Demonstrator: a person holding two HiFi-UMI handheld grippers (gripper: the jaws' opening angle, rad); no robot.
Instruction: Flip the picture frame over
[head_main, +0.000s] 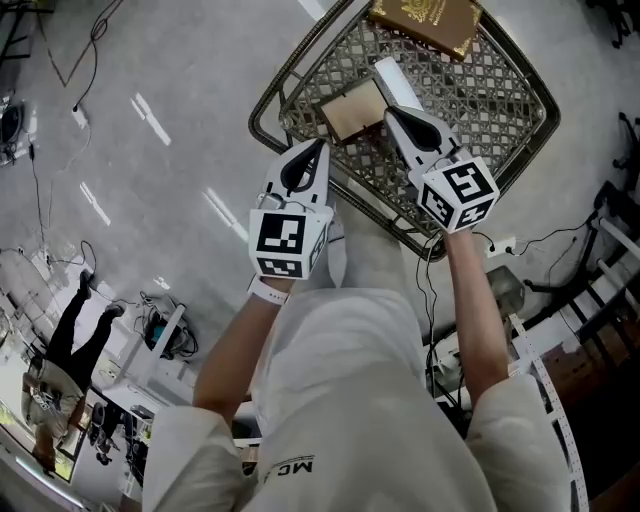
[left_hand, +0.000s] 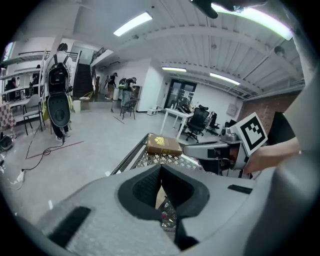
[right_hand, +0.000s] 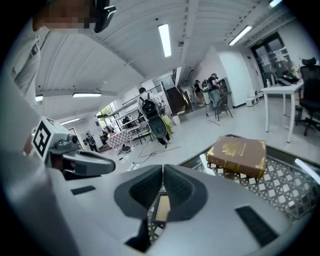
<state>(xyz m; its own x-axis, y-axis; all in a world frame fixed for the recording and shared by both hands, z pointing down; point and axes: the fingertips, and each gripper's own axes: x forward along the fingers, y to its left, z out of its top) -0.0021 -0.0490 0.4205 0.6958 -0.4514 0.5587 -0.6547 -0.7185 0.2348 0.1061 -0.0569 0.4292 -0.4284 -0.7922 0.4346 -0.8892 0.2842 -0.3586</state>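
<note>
A small tan picture frame (head_main: 352, 110) lies flat on the metal lattice table (head_main: 500, 90). My right gripper (head_main: 392, 113) hovers at the frame's right edge, jaws shut and nothing visibly between the pads. In the right gripper view the pads (right_hand: 163, 167) meet, and part of the frame (right_hand: 161, 207) shows below them. My left gripper (head_main: 318, 150) hangs over the table's near-left rim, just short of the frame, jaws closed and empty. Its tips (left_hand: 161, 167) touch in the left gripper view, where a sliver of the frame (left_hand: 160, 197) shows behind them.
A brown book with gold print (head_main: 425, 20) lies at the table's far side, a white strip (head_main: 395, 82) just beyond the frame. Cables and a power strip (head_main: 505, 245) lie on the floor to the right. A person (head_main: 80, 320) stands far left.
</note>
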